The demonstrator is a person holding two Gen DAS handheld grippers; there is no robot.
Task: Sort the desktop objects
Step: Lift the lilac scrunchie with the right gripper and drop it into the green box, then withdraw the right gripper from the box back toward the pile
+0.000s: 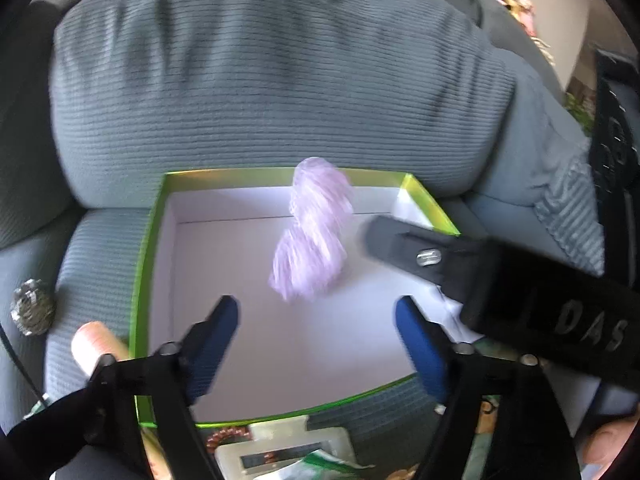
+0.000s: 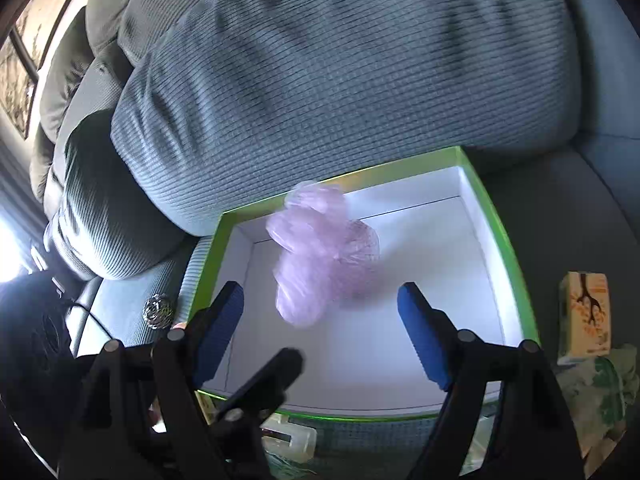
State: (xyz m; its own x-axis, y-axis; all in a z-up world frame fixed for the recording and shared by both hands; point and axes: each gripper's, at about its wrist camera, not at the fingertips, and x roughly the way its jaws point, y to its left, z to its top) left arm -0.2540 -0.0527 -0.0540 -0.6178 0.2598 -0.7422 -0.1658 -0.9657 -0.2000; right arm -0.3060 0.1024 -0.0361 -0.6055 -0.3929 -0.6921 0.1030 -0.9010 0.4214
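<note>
A lilac, crinkly plastic bundle [image 1: 310, 240] [image 2: 320, 256] shows blurred over the white floor of a green-rimmed box [image 1: 148, 240] [image 2: 516, 280]. Whether it rests on the floor I cannot tell. My left gripper [image 1: 318, 320] stands open over the box's near half, blue pads wide apart, nothing between them. My right gripper [image 2: 320, 316] is open too and empty, the bundle just beyond its tips. One of the right gripper's black fingers [image 1: 384, 240] reaches in from the right in the left wrist view. A left finger [image 2: 272, 376] crosses the right wrist view's lower left.
The box lies on a grey ribbed sofa seat against a big grey cushion [image 1: 260, 80]. A metal scourer ball [image 1: 32, 312] [image 2: 159, 310] and a pinkish roll [image 1: 94, 346] sit left of it. A tissue pack [image 2: 586, 316] and a green-printed packet [image 2: 600, 392] lie to its right, a clear container [image 1: 280, 452] in front.
</note>
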